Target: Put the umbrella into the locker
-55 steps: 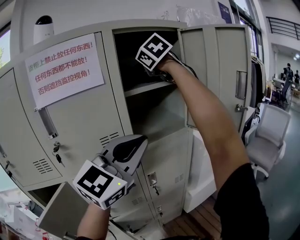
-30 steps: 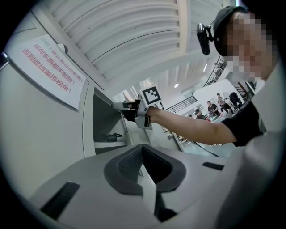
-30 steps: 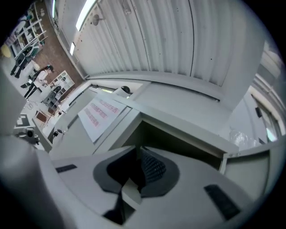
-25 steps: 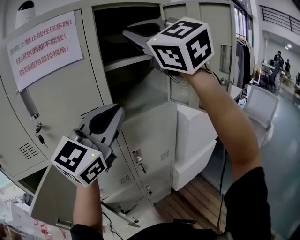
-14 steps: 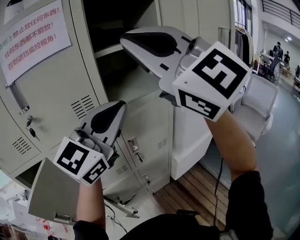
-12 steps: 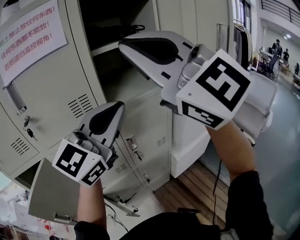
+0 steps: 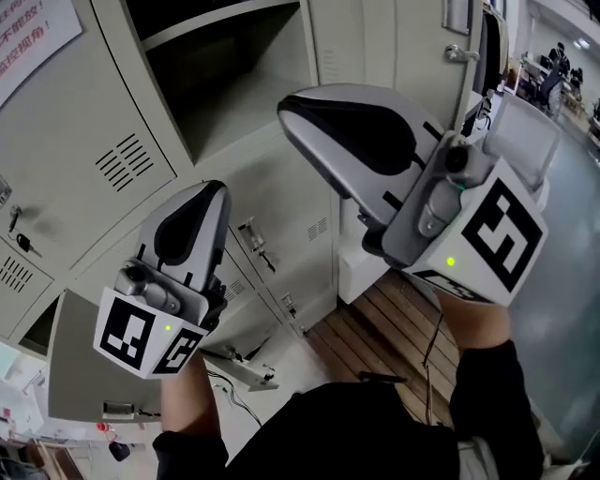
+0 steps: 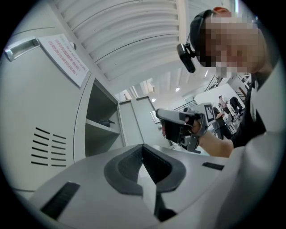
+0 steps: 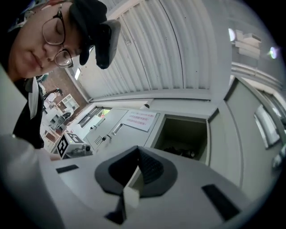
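Both grippers are out of the locker [image 7: 333, 37] and neither carries anything. The left gripper [image 7: 199, 208] sits low on the near left with its jaws pressed together and nothing between them. The right gripper [image 7: 323, 117] is higher on the right, and its jaws are also closed on nothing.

The right gripper view shows a dark bundle [image 9: 181, 152] lying at the back of the open compartment. I take that bundle to be the umbrella, though it is too small and dim to make out in detail. From the head view only the shelf [image 7: 220, 19] edge and the shadowed space under it are visible.

My judgement is that the placing step is done and the hands are clear of the opening. The door [image 7: 412, 47] stands swung open on the right. If anything is left to do, it is to reach that door's edge with a closed gripper and push it shut, taking care that the bundle does not stick out past the frame.
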A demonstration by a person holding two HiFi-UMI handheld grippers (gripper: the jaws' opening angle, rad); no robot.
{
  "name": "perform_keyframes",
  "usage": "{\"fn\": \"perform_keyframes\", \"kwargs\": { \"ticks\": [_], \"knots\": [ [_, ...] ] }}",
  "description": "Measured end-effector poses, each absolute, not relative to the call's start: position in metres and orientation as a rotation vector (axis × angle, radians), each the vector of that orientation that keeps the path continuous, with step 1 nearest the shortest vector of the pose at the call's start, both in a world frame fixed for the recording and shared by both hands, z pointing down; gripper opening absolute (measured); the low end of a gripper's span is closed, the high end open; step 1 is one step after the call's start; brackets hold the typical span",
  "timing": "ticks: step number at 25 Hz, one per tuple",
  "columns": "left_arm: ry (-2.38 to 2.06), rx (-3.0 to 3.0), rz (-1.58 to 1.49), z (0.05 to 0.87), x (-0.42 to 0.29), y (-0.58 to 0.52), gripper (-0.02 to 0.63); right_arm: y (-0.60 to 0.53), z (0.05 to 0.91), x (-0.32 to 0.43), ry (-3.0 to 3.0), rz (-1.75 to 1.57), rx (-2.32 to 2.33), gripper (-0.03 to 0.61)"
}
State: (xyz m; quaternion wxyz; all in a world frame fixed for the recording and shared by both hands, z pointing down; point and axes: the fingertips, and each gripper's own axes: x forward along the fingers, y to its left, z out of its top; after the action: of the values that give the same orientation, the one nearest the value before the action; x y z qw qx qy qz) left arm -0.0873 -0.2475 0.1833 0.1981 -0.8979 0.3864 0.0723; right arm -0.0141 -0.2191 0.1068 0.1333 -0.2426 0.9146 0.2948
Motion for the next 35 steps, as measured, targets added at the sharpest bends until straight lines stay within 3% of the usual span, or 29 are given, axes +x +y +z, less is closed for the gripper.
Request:
{"fn": "perform_keyframes", "kwargs": {
  "ticks": [28,35],
  "knots": [
    [1.151,-2.973,0.441,0.441,-0.088,-0.197,0.015,-0.217,0.448,0.001,2.924,-0.083,-0.653,0.012],
    [1.201,-3.032,0.352,0.491,-0.084,-0.184,0.015,-0.206,0.514,-0.007,2.984,-0.218,-0.583,0.012]
  ]
}}
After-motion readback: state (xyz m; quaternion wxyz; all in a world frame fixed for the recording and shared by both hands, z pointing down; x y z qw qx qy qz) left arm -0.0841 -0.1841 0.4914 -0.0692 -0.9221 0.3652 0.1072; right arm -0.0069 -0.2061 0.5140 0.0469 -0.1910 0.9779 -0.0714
